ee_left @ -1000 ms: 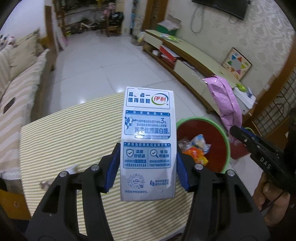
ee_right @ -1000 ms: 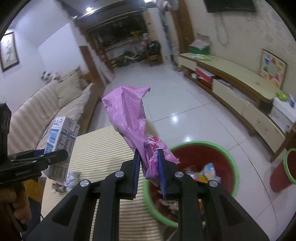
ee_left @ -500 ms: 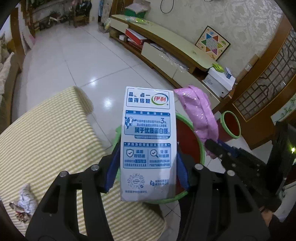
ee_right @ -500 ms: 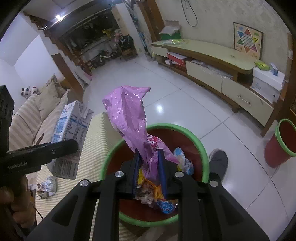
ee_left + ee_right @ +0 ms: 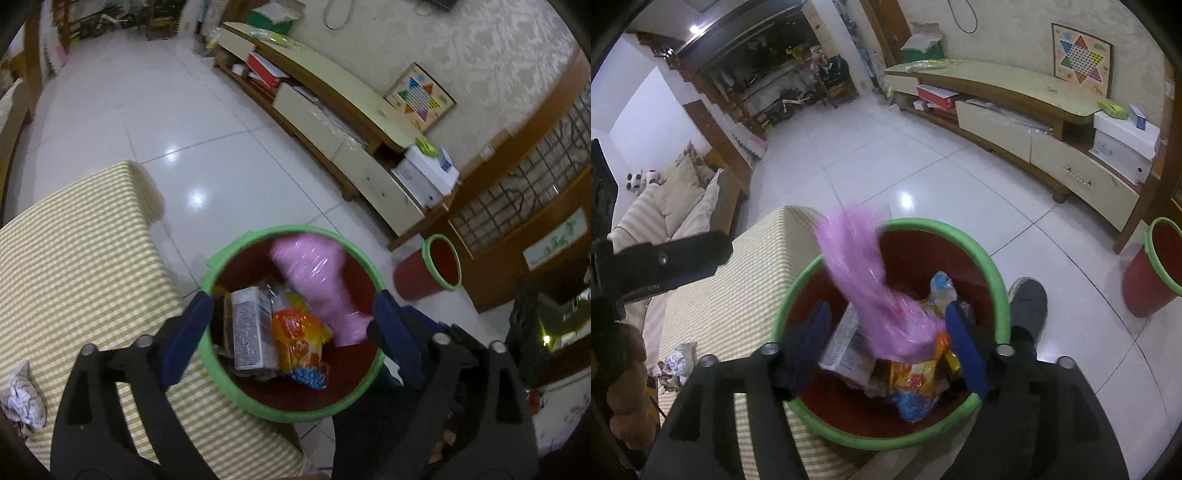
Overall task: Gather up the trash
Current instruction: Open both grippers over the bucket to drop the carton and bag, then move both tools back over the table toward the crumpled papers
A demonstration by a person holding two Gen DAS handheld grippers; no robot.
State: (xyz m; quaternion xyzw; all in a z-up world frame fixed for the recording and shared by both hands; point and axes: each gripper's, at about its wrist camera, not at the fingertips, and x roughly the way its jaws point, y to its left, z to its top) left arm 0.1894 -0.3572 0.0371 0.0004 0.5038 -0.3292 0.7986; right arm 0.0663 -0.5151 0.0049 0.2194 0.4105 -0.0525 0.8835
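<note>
A red bin with a green rim (image 5: pixel 295 230) stands beside the striped table. My left gripper (image 5: pixel 291 332) hangs over it, jaws opening wide with nothing between them. The white milk carton (image 5: pixel 247 332) lies inside the bin beside an orange snack packet (image 5: pixel 295 332). The pink plastic bag (image 5: pixel 864 288) is blurred, dropping into the bin (image 5: pixel 993 280) between the opening jaws of my right gripper (image 5: pixel 888 345); the pads do not press on it. The left wrist view also shows the pink bag (image 5: pixel 317 280) inside the bin.
The table with its yellow striped cloth (image 5: pixel 74 258) sits left of the bin, a crumpled paper (image 5: pixel 22 395) on it. A smaller red bin (image 5: pixel 432 269) stands on the tiled floor by a low cabinet (image 5: pixel 332 122). A person's shoe (image 5: pixel 1028 306) is beside the bin.
Both grippers came over the bin and opened. The milk carton left the left gripper and lies in the bin. The pink bag slipped from the right gripper and is falling in.
</note>
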